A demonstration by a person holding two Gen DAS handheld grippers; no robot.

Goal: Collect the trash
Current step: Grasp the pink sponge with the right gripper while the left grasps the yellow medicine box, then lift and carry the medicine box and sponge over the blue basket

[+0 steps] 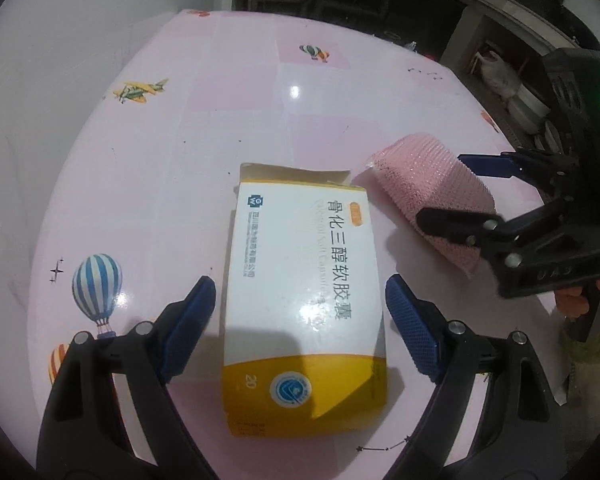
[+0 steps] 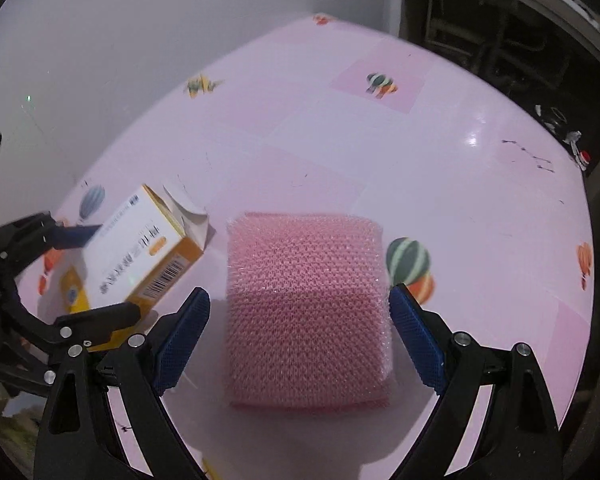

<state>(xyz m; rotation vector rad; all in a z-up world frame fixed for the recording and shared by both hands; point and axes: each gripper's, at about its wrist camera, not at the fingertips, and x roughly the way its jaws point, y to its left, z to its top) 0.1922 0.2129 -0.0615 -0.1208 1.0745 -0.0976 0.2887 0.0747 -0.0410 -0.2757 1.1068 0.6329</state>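
Table (image 1: pixel 220 140) has one of those glossy pink covers with a patchwork of lighter and darker squares, printed with little cartoon planes (image 1: pixel 140 90) and striped hot-air balloons (image 1: pixel 97 286). There's a bright ceiling-light glare (image 1: pixel 295 91) bouncing off it. Plain white wall (image 2: pixel 120 40) runs behind the far edge. Off to the right it gets dim, with dark shelving (image 1: pixel 500 60) holding stacked pale bowls or plates and a white plastic bag (image 1: pixel 496 70)

Black gripper (image 1: pixel 300 332) frames with silver screws and blue textured fingers (image 1: pixel 190 330).
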